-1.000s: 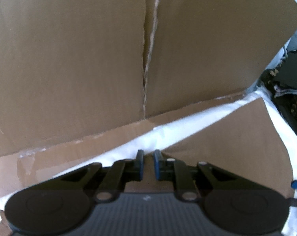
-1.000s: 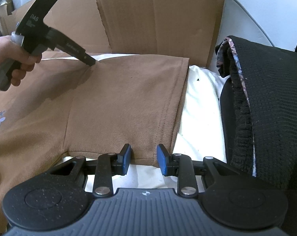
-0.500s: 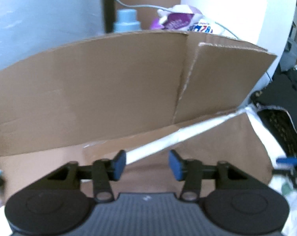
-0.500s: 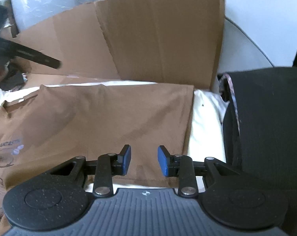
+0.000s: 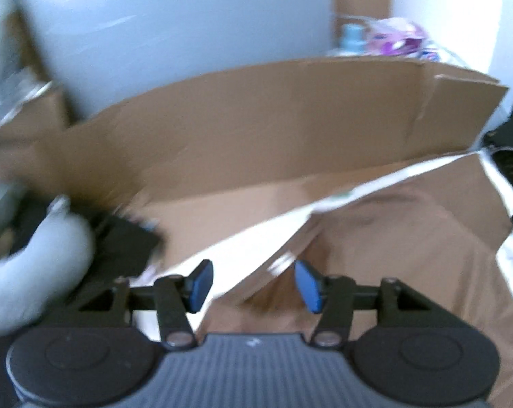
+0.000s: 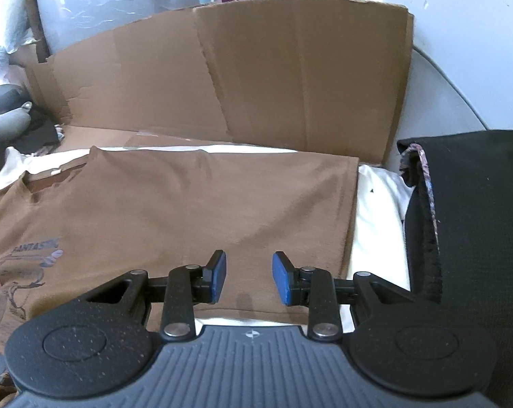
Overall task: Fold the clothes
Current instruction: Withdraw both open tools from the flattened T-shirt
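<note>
Two grippers: both empty, blue pads apart, nothing pinched.
Left gripper (image 5: 253, 285): jaws opening, a wide gap between the pads, only air there; it hangs above the cloth, and its picture is blurred.
Right gripper (image 6: 249, 277): jaws parted by a smaller gap, poised over the cloth's near hem without gripping it.
Task item: brown cotton T-shirt with a printed bird design (image 6: 188, 210), lying flat, one side folded in to a straight edge at 3 o'clock of the right gripper; the print sits at 9 o'clock.
Under it: white sheet (image 6: 375, 231), showing at 2 o'clock beside the folded edge.
At 12 o'clock: flattened brown cardboard panel (image 6: 273, 78), standing upright behind the shirt.
At 3 o'clock: black knitted garment (image 6: 477, 224), piled apart from the shirt, beyond the white strip.
At 9 o'clock in the left view: a white sleeve-like blur (image 5: 35, 272), too smeared to identify.
</note>
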Demonstrator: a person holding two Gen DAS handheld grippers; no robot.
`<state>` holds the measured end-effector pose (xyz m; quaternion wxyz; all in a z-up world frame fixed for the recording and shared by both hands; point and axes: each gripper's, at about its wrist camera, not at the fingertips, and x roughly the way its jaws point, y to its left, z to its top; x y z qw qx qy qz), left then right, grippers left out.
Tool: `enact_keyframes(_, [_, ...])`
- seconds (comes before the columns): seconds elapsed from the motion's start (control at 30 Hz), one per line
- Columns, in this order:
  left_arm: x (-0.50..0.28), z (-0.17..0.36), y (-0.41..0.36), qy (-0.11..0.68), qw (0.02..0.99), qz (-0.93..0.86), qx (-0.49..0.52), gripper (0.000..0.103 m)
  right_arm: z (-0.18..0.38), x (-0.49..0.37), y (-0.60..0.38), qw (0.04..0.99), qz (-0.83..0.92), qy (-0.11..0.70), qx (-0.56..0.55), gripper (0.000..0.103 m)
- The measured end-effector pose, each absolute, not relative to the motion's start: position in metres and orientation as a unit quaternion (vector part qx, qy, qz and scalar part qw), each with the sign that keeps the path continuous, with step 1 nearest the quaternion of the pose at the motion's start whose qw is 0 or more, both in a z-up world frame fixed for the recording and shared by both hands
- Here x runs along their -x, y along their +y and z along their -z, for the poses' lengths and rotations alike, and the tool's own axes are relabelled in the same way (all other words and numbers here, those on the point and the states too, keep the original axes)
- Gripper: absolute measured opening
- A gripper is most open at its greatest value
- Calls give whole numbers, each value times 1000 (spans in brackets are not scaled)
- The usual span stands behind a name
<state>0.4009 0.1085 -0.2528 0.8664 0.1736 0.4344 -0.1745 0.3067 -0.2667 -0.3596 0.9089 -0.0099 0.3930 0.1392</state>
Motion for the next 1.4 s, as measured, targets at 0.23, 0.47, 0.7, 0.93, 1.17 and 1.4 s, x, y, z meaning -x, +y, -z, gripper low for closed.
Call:
enact_keyframes(0.23, [-360,245,211,487,854,91,-158,56,350,-306,-252,911,-148,385,5,37])
enact_keyframes(0.47, [-312,242,283,506,857,33,-96,56,333,-299,-234,914,-152,376,-7,37])
enact_keyframes(0.7, [-275,260,310,510,859,12,-41,56,312,-294,-204,904,-183,387,15,37])
enact_keyframes(0.93, [-248,298,331,525,851,-8,9,56,285,-288,-148,883,-265,382,64,43])
enact_keyframes(1.17, [-225,343,345,544,838,-20,36,53,279,-269,-75,845,-358,371,137,50])
enact_keyframes(1.4, [-213,368,362,546,835,-27,65,34,301,-254,-18,810,-417,380,161,50])
